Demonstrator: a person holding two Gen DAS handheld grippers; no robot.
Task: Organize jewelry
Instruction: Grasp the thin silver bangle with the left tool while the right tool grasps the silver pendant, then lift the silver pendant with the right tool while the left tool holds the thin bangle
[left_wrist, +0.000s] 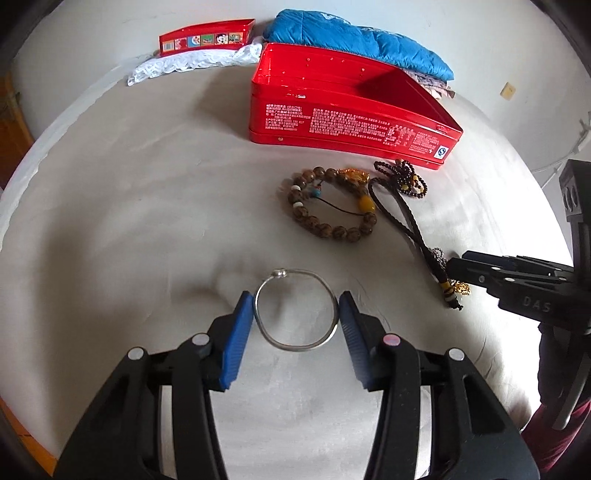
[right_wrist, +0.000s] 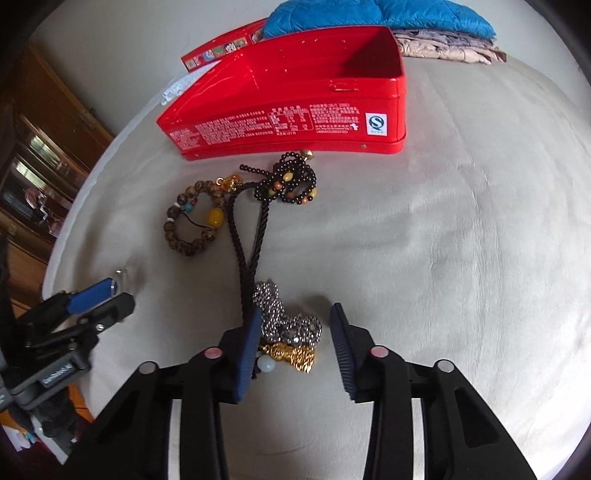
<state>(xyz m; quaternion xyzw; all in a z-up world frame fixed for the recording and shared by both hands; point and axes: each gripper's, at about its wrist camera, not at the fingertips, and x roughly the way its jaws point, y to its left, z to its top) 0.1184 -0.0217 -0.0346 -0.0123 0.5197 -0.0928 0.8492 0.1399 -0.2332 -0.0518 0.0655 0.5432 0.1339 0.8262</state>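
Note:
A thin silver bangle (left_wrist: 295, 347) lies on the beige sheet (left_wrist: 147, 184), and my left gripper (left_wrist: 295, 299) is shut on it, a blue pad against each side. In the right wrist view my right gripper (right_wrist: 297, 310) straddles a heap of silver bead chain (right_wrist: 273, 302) and a gold charm (right_wrist: 295, 356). Its left pad touches the heap; its right pad stands clear, so it is open. A black braided cord (right_wrist: 240, 251) runs from the heap to a dark bead knot (right_wrist: 295, 181). A brown wooden bead bracelet (left_wrist: 334, 232) lies beside it. Behind stands an open red tin (left_wrist: 354, 122).
The tin's red lid (left_wrist: 207, 37) with cartoon pictures leans at the back left on white lace (left_wrist: 184, 64). Folded blue quilted cloth (left_wrist: 362, 40) lies behind the tin. A wooden cabinet (right_wrist: 44, 147) stands off the sheet's left edge.

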